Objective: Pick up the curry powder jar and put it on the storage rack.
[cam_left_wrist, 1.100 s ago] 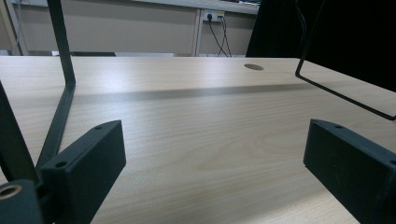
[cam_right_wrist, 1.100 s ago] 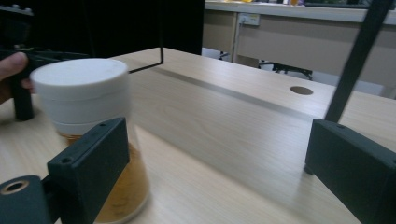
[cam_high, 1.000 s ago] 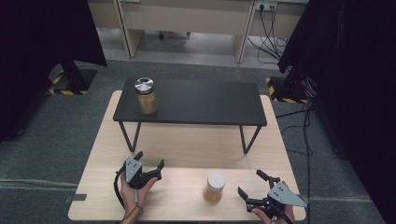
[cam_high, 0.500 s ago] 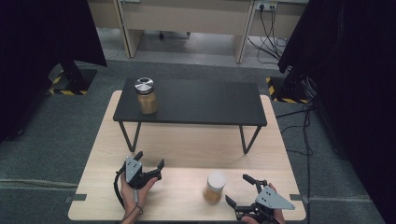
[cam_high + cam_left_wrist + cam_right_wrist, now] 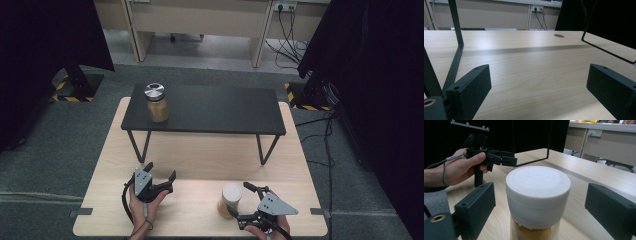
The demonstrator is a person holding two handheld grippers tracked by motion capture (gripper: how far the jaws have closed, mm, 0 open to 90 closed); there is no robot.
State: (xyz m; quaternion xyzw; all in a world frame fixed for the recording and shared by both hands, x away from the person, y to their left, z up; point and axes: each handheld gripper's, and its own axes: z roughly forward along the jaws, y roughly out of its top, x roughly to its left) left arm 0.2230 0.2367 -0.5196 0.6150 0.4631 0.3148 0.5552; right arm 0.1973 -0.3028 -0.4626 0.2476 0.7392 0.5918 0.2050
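At the bottom right of the high view my right gripper (image 5: 239, 204) stood spread around the jar (image 5: 230, 199), its flat black jaws on either side of the round, smooth white lid and not touching it; they had just been closing a little. The jar's clear body showed a grainy tan filling. Since the earlier frame this gripper had slid left across the pale wood-grain table (image 5: 200, 150) up to the jar, which had not moved. At lower left my left gripper (image 5: 161, 177) was spread wide over bare wood, where it had been before. Farther up, a second jar (image 5: 156, 102), metal-lidded, stood at the left end of a matte black shelf (image 5: 220, 110) on thin wire legs. Two jars, two grippers.
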